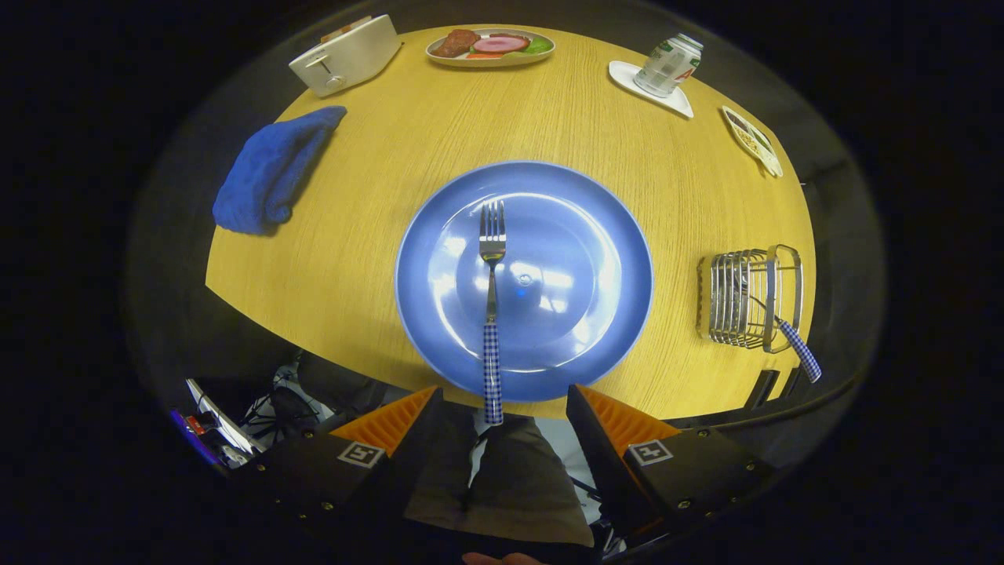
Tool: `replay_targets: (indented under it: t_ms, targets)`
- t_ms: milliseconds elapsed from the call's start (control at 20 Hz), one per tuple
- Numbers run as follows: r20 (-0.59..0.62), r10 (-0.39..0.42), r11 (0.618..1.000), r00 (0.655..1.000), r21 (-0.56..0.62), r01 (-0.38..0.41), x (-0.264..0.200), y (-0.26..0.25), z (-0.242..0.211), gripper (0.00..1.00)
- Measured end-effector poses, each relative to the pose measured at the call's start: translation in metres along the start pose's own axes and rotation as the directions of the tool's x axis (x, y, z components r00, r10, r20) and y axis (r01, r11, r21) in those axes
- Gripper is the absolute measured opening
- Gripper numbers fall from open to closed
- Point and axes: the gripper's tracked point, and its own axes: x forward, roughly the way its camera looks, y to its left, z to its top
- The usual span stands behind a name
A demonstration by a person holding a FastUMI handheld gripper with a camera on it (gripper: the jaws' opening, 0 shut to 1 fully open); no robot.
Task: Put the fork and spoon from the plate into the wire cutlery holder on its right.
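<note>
My round wooden table (376, 196) glows yellow under bright overhead light; around it the booth lies dark, cables (274, 404) tangled on the floor below.

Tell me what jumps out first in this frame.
The big blue plate in the middle of the wooden table, just ahead of the open tongs, with a fork lying on it, handle overhanging toward the fingers. Right of the plate, the wire cutlery holder has a checkered handle sticking out of it.

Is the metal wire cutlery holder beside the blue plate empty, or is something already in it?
Not empty. A blue-checked handle sticks out of the wire cutlery holder. The checked-handled fork lies on the blue plate, just ahead of the open gripper.
</note>
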Motion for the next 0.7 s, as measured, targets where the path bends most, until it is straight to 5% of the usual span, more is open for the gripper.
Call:
replay_targets:
  t_ms: [200,400,500,700]
  targets:
    - [-0.013,0.008,1.000,1.000,0.005,-0.008,0.011,0.000,-0.002,0.97]
    - [-0.025,0.017,1.000,1.000,0.008,-0.016,0.022,-0.002,-0.001,0.87]
    - [-0.038,0.023,1.000,0.999,0.009,-0.022,0.026,-0.002,-0.001,0.67]
    - [-0.089,0.041,0.999,0.995,0.009,-0.041,0.044,-0.002,0.000,0.64]
